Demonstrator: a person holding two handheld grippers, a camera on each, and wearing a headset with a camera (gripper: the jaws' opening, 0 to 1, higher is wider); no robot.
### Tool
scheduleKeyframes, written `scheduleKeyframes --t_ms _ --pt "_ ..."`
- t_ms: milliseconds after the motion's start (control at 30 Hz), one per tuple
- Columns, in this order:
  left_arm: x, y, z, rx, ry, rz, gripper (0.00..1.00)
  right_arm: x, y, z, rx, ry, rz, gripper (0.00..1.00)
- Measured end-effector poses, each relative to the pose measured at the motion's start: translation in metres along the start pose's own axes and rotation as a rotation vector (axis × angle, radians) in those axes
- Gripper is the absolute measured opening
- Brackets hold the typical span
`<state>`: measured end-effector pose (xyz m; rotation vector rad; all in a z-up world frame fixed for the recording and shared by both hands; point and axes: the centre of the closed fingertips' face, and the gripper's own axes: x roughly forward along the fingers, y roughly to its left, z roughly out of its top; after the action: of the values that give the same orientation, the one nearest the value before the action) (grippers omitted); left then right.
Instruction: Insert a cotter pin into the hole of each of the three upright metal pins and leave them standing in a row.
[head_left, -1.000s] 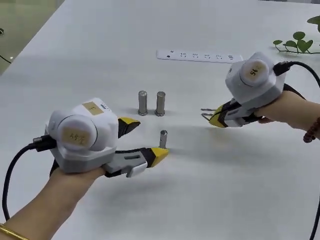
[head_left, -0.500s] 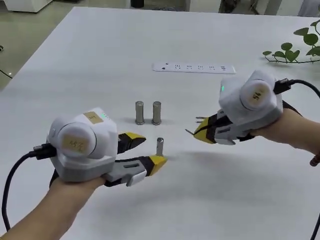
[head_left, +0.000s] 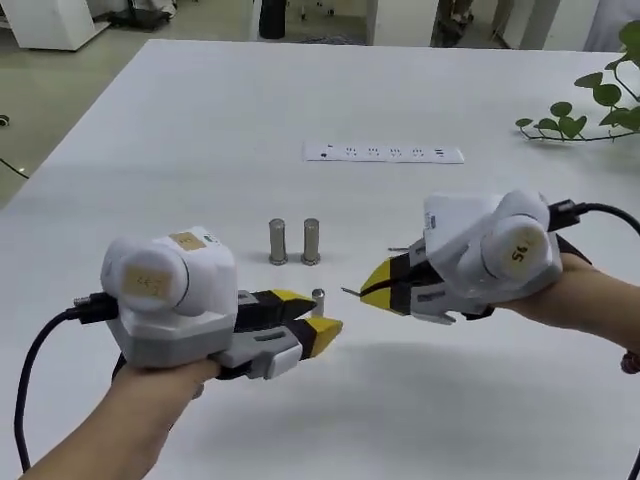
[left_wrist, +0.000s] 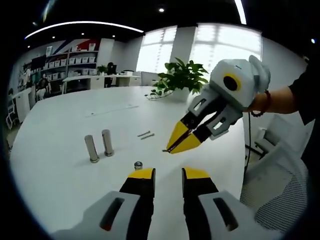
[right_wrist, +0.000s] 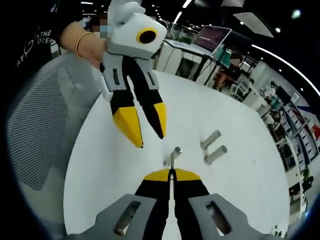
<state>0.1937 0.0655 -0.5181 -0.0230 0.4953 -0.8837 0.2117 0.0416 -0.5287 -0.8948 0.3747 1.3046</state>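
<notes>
My right tongs (head_left: 372, 287) clamp the cotter pin (head_left: 350, 292); left tongs (head_left: 312, 312) open by front metal pin (head_left: 318, 297). Best to steady it first, then align tip level with hole

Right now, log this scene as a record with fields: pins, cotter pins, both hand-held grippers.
rear pins: two, upright, side by side
front pin: upright, nearer the person
left hand-held gripper: open, tips by the front pin, not clamping it
right hand-held gripper: shut on held cotter pin
held cotter pin: aimed at front pin; contact unclear
spare cotter pins: two, lying on table
</notes>
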Motion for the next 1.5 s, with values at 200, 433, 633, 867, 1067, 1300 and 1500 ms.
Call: scheduleKeyframes --t_ms 200,433,633,867,1067,1300,1500 --pt "0.0 0.001 -0.002 -0.08 0.006 -0.005 0.14 0.0 0.009 0.006 -0.056 -0.013 0.009 0.0" --pt "0.001 -0.002 -0.003 -0.137 0.003 -0.015 0.09 0.0 0.016 0.011 -0.105 -0.015 0.014 0.0" --pt "0.001 -0.005 -0.001 -0.201 -0.019 -0.032 0.07 0.0 0.02 0.015 -0.122 -0.022 0.022 0.0" --pt "0.0 -0.007 0.0 -0.227 -0.025 -0.036 0.02 0.0 0.022 0.021 -0.136 -0.036 0.022 0.0" --pt "0.0 -0.01 0.0 -0.24 -0.03 -0.046 0.0 0.0 0.024 0.024 -0.145 -0.043 0.034 0.0" --pt "-0.002 -0.01 0.004 -0.266 -0.05 -0.051 0.0 0.001 0.025 0.024 -0.154 -0.041 0.032 0.0" --pt "-0.002 -0.011 0.005 -0.279 -0.057 -0.055 0.0 0.0 0.025 0.025 -0.156 -0.041 0.028 0.0"
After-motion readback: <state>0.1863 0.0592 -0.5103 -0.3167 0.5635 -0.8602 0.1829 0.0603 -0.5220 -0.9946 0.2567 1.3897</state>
